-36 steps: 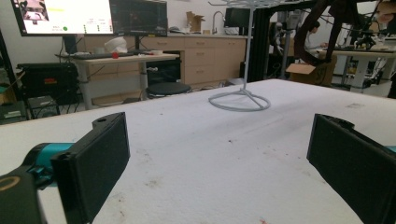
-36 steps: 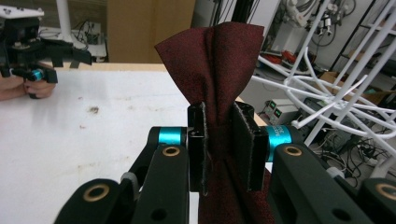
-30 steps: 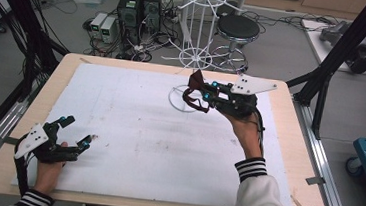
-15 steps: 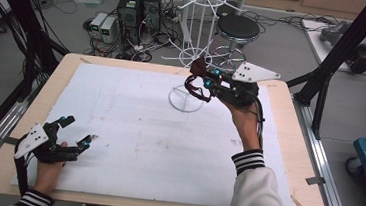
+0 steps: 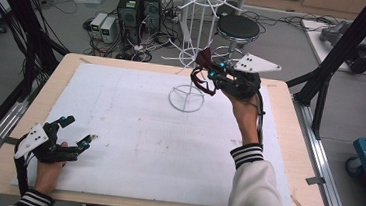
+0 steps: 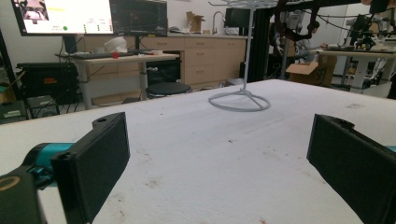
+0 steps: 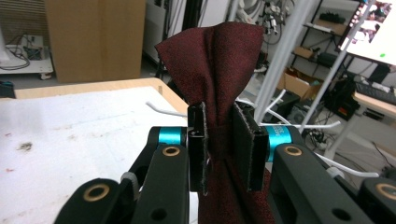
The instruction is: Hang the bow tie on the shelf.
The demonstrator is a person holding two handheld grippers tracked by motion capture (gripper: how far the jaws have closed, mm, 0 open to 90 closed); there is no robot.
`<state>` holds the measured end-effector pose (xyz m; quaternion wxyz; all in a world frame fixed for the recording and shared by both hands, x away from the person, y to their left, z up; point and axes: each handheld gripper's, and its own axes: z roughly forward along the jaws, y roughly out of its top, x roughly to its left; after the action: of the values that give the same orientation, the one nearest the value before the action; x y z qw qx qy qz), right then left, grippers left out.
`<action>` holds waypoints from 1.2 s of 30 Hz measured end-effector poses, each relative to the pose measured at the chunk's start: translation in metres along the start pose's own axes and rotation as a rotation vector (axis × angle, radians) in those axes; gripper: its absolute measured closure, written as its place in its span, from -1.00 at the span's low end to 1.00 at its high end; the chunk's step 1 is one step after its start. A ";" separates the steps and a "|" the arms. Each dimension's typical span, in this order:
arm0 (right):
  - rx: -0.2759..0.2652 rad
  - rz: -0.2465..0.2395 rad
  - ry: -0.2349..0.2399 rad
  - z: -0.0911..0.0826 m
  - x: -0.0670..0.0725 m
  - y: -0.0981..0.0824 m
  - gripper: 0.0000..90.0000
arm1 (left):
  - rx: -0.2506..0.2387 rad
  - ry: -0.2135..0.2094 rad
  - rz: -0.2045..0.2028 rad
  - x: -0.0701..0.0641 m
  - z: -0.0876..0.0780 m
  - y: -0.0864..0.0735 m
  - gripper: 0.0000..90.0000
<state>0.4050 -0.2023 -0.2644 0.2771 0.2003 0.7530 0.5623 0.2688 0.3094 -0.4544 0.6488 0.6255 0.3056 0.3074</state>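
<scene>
A dark red bow tie [image 5: 205,60] with a hanging strap is pinched in my right gripper [image 5: 206,73], held up beside the upper pole of a white wire rack [image 5: 195,31]. In the right gripper view the pads of that gripper [image 7: 219,147] are shut on the gathered middle of the bow tie [image 7: 219,60], whose fabric fans out above them. The rack's ring base [image 5: 186,99] stands on the white board. My left gripper [image 5: 75,131] rests at the near left of the board, open, with nothing between its pads [image 6: 93,163]. The rack base [image 6: 239,100] lies ahead of it.
A white foam board [image 5: 133,129] covers a wooden table [image 5: 288,142]. Behind the far edge stand computer cases [image 5: 139,9], cables and a black stool [image 5: 238,26]. Black frame posts [image 5: 335,56] rise at both sides.
My right hand has lifted the bow tie and carried it away from me, toward the rack's upper part. The left hand has stayed in place.
</scene>
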 end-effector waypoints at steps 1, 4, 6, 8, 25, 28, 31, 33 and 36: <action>0.007 0.005 -0.007 0.001 -0.001 0.000 0.71 | 0.000 0.000 0.000 0.000 0.000 0.000 -0.86; 0.010 0.017 -0.024 0.003 -0.004 0.000 0.71 | 0.002 0.000 0.000 0.000 0.000 0.000 -0.86; 0.013 0.029 -0.032 0.004 -0.005 0.000 0.71 | 0.003 0.000 0.001 0.000 0.000 0.000 -0.86; 0.019 0.033 -0.040 0.006 -0.007 -0.002 0.71 | 0.002 0.000 0.000 0.000 0.000 0.000 -0.86; 0.080 0.093 -0.073 0.018 -0.013 -0.011 0.69 | 0.001 0.000 0.000 0.000 0.000 0.000 -0.86; 0.093 0.093 -0.076 0.019 -0.012 -0.011 0.69 | 0.001 0.000 -0.001 0.000 0.000 0.000 -0.86; 0.093 0.092 -0.079 0.021 -0.011 -0.011 0.68 | 0.000 0.000 -0.001 0.000 0.000 0.000 -0.86; 0.098 0.092 -0.083 0.022 -0.010 -0.011 0.67 | 0.000 0.000 -0.001 0.000 0.000 0.000 -0.86; 0.101 0.082 -0.092 0.022 -0.010 -0.011 0.61 | 0.000 0.000 -0.001 0.000 0.000 0.000 -0.86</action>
<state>0.4269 -0.1947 -0.2776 0.2775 0.2703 0.7580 0.5248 0.2686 0.3093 -0.4544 0.6489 0.6254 0.3059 0.3070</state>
